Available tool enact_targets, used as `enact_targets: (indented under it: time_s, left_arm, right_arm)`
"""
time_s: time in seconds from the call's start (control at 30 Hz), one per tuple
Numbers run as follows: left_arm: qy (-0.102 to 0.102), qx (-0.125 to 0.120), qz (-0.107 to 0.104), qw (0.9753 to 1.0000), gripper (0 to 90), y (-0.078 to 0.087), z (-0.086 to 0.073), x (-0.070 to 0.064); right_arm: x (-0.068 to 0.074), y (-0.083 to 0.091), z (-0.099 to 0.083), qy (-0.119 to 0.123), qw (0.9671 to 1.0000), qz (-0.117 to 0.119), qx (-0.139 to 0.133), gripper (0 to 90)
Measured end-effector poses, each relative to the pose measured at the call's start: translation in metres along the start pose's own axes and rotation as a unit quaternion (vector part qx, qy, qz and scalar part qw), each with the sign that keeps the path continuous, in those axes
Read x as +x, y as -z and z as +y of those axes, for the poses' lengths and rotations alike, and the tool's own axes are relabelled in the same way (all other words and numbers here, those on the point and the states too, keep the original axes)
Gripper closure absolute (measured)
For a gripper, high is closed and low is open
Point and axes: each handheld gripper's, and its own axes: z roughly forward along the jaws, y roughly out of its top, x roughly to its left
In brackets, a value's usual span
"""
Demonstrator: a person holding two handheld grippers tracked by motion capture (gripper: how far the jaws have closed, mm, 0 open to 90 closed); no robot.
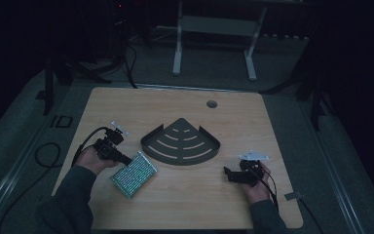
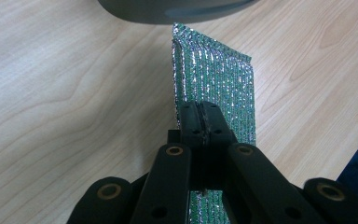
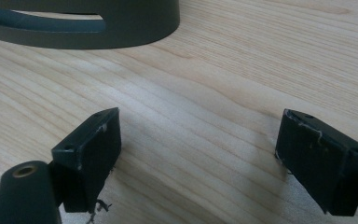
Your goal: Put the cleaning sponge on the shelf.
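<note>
A green, silver-glittering scouring pad lies at the table's front left, just in front of a dark grey quarter-round corner rack with curved slots. My left gripper is shut on the pad's near edge. In the left gripper view the jaws pinch the pad, which stands up on edge, with the rack's rim at the top. My right gripper rests open at the front right, low over bare wood. In the right gripper view my gripper has its jaws wide apart, with the rack's wall ahead.
The wooden table has a round cable hole at the back. A small grey tab lies near the front right corner. Cables trail off both grippers. White desk legs stand on the floor beyond.
</note>
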Motion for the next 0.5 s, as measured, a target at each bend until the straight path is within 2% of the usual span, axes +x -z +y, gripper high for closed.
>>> enact_targets:
  time_s: [0.5]
  left_arm:
    - [-0.006, -0.02, 0.007, 0.9997, 90.0, 0.022, 0.014, -0.002]
  right_arm:
    - [0.0, 0.0, 0.0, -0.001, 1.0, 0.0, 0.0, 13.7]
